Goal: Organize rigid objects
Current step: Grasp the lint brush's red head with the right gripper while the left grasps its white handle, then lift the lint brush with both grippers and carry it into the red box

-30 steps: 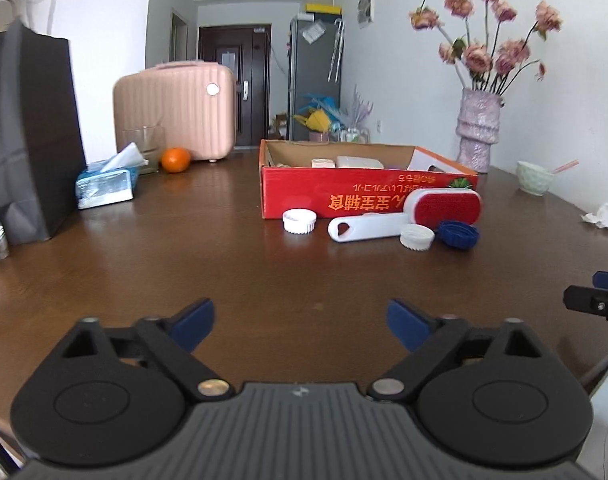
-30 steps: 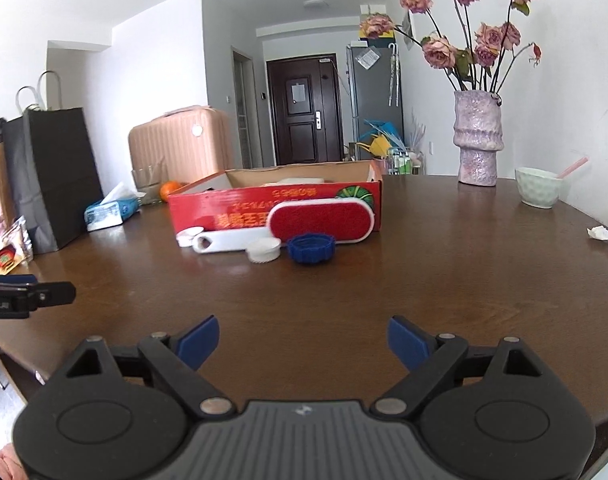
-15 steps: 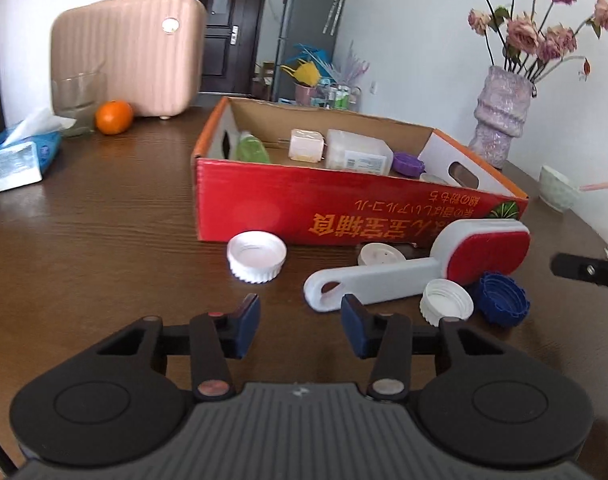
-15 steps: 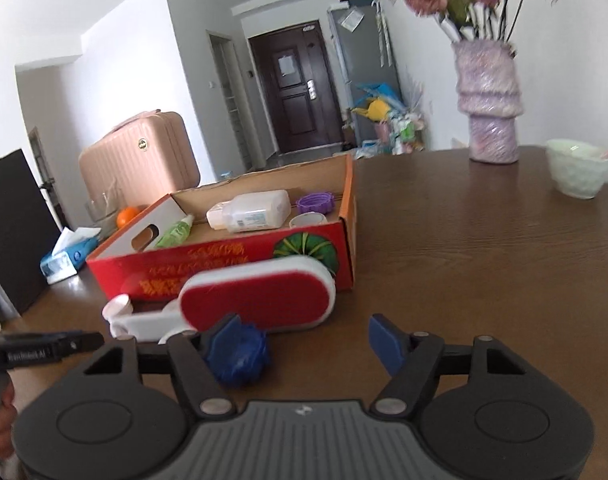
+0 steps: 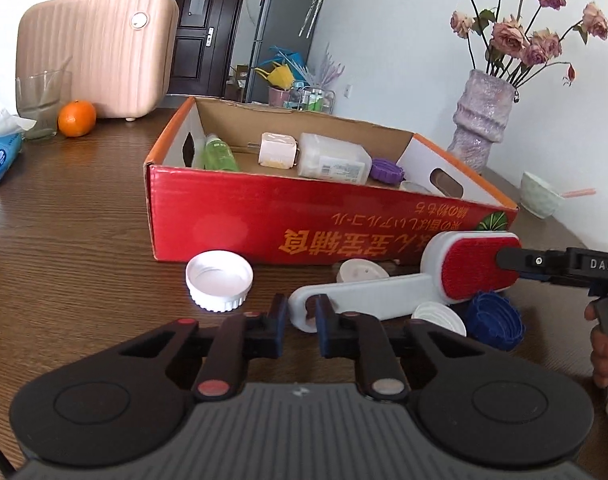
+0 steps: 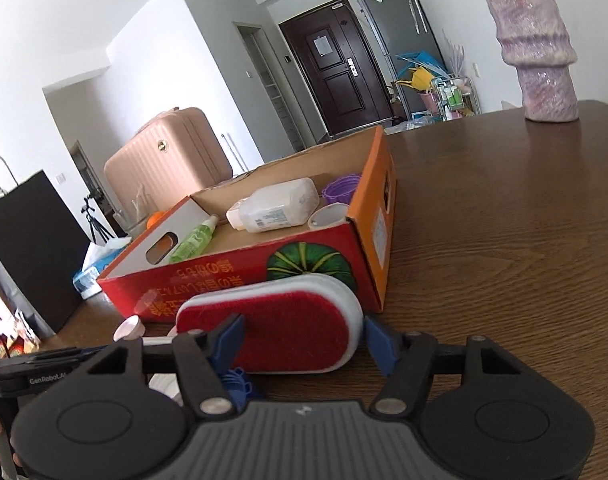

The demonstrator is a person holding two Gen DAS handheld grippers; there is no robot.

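Note:
A lint brush with a red head [image 5: 472, 272] and a white handle [image 5: 364, 296] lies on the table against the red cardboard box [image 5: 240, 216]. My left gripper [image 5: 301, 320] is shut on the looped end of that handle. My right gripper [image 6: 304, 338] straddles the right end of the brush head [image 6: 288, 332]. Its jaws are closing, with one blue finger in front of the red face and the other just off the white rim. Loose beside the brush lie a white cap [image 5: 219, 280], a second white cap [image 5: 438, 316], a blue cap [image 5: 494, 320] and a white lid [image 5: 360, 270].
The box [image 6: 224, 276] holds a green bottle [image 5: 220, 156], a white bottle [image 5: 332, 160] and a purple cap [image 5: 386, 170]. A vase [image 5: 480, 120] and bowl [image 5: 540, 198] stand right; an orange [image 5: 77, 118], glass [image 5: 40, 104], pink case [image 5: 100, 52] and tissue pack [image 5: 0, 156] stand left.
Both grippers came forward across the table to the brush. The left jaws went from wide open to shut on the handle loop. The right jaws narrowed around the brush head.

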